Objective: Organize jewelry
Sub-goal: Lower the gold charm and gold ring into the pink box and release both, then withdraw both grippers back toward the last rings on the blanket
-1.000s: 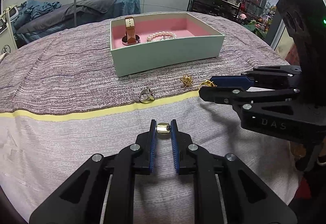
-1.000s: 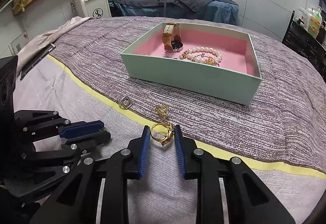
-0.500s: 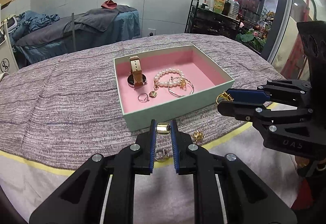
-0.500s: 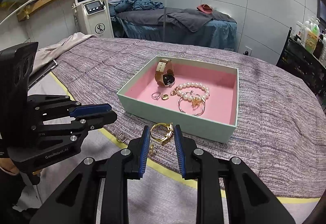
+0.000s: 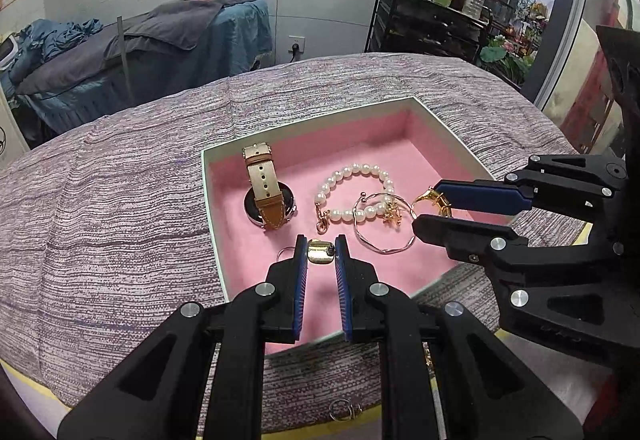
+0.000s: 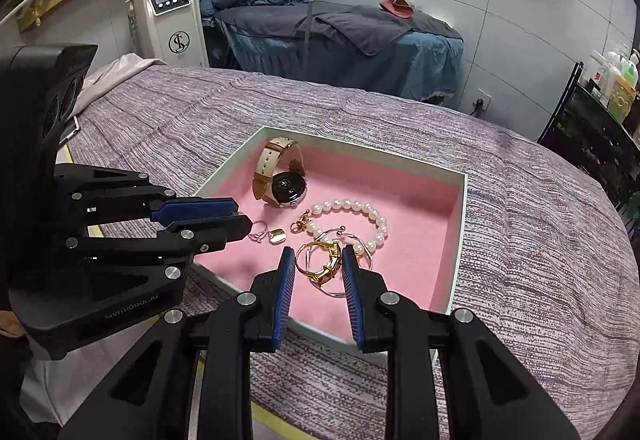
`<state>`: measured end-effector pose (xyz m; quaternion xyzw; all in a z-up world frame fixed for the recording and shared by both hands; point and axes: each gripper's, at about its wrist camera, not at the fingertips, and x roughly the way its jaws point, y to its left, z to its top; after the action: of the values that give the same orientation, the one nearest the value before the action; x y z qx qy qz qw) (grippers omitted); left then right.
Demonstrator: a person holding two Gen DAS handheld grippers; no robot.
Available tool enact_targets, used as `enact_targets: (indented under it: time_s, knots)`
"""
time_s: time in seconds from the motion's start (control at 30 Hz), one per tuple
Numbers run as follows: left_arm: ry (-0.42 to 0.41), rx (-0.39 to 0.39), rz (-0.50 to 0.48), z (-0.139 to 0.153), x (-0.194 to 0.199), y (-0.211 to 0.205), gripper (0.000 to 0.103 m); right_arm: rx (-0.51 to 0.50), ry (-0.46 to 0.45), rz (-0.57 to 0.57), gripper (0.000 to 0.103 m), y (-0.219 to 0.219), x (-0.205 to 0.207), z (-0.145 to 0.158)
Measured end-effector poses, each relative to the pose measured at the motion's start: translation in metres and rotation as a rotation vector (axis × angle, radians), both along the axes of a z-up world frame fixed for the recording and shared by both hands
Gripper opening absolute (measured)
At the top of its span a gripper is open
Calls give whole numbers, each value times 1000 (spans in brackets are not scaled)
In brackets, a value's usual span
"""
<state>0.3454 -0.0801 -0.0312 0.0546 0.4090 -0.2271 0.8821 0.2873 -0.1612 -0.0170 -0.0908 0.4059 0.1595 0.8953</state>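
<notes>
The left gripper (image 5: 320,254) is hovering over the near part of the pale green cardboard box with a pink lining (image 5: 436,128), its blue-padded fingers (image 5: 301,280) pinching a small gold rectangular clip (image 5: 320,251). The right gripper (image 6: 317,267) is hanging over the same box from the other side, its fingers (image 6: 349,280) squeezing a gold ring with a chunky linked top (image 6: 320,266).

Inside the box, a round black-faced watch with a tan leather strap (image 5: 266,196) is lying toward the left wall. Just beside it, a white pearl bracelet with a gold clasp (image 5: 352,196) is resting on the lining, overlapping a thin silver wire bangle carrying a small gold charm (image 5: 384,224). A thin silver ring (image 6: 258,231) and a small gold square pendant (image 6: 277,236) are sitting near the box's near-left corner.

The box is standing on a purple-grey striped woven cloth (image 5: 100,220) covering the counter. In the left wrist view, a small silver ring (image 5: 344,410) is lying on the cloth outside the box, at the cloth's yellow stripe (image 6: 272,428).
</notes>
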Motion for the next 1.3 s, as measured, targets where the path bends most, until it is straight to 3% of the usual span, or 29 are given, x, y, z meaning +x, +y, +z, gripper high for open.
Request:
enact_targets:
  time_s: [0.4,0.73,0.77,0.9,1.0,1.13,1.2,1.3]
  knots:
    - [44,38,-12,-22,19,-9,14,-64,71,-7,23,3,27,-26]
    - [22,47,-16,-23,16,-8,15,-71,67,-12,24,3,28,-29]
    - [18,47,-13,-22,14,-6,18,-69,65,-12,24,2,28,-29]
    - [-15,42,3,-15,7,0,49,-70,49,-9,26,3,25,-27]
    - [-55,40,1,-6,-1,5,65,-54,38,-11,26,0,22,-22]
    - [-119,47,16,11,-15,14,75,-38,-5,-7,35,-2,10,-9]
    - [-161,40,46,21,-25,23,86,-43,-39,-6,38,-2,1,-2]
    - [-194,7,94,29,-43,34,91,-30,-78,-20,47,-4,-17,8]
